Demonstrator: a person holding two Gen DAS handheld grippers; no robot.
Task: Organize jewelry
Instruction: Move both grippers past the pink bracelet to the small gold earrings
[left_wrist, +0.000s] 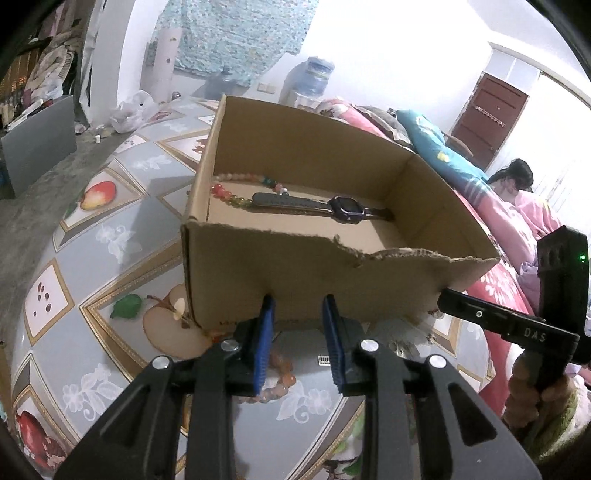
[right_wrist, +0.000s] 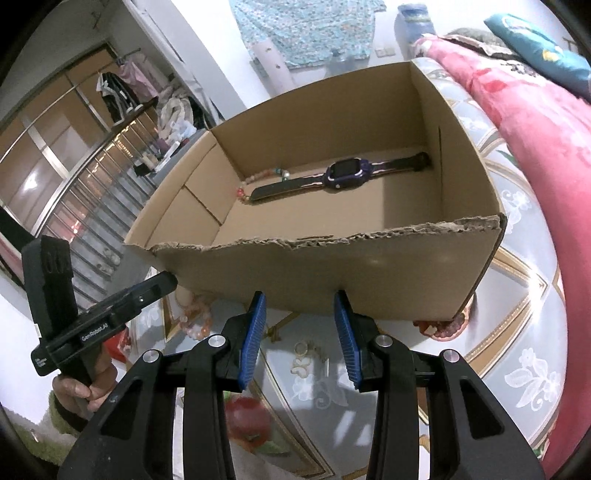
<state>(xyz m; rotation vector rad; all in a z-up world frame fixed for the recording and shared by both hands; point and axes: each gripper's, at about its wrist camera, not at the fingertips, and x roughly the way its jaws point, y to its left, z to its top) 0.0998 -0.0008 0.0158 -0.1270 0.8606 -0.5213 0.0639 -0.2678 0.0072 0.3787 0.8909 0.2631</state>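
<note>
An open cardboard box (left_wrist: 314, 280) (right_wrist: 332, 273) stands on the table. Inside it lie a dark smartwatch (left_wrist: 343, 207) (right_wrist: 341, 173) and a coloured bead bracelet (left_wrist: 229, 194) (right_wrist: 245, 188). My left gripper (left_wrist: 297, 306) is open and empty, just in front of the box's near wall. An orange bead bracelet (left_wrist: 279, 373) lies on the table under it and shows in the right wrist view (right_wrist: 195, 317). My right gripper (right_wrist: 301, 304) is open and empty before the box. Small pale rings (right_wrist: 303, 356) lie on the table below it.
The table has a fruit-pattern cloth (left_wrist: 110, 236). A red blanket (right_wrist: 535, 122) and a blue pillow (left_wrist: 439, 147) lie to the right, with a person (left_wrist: 517, 184) beyond. The other gripper's body shows in each view (left_wrist: 554, 295) (right_wrist: 74, 317).
</note>
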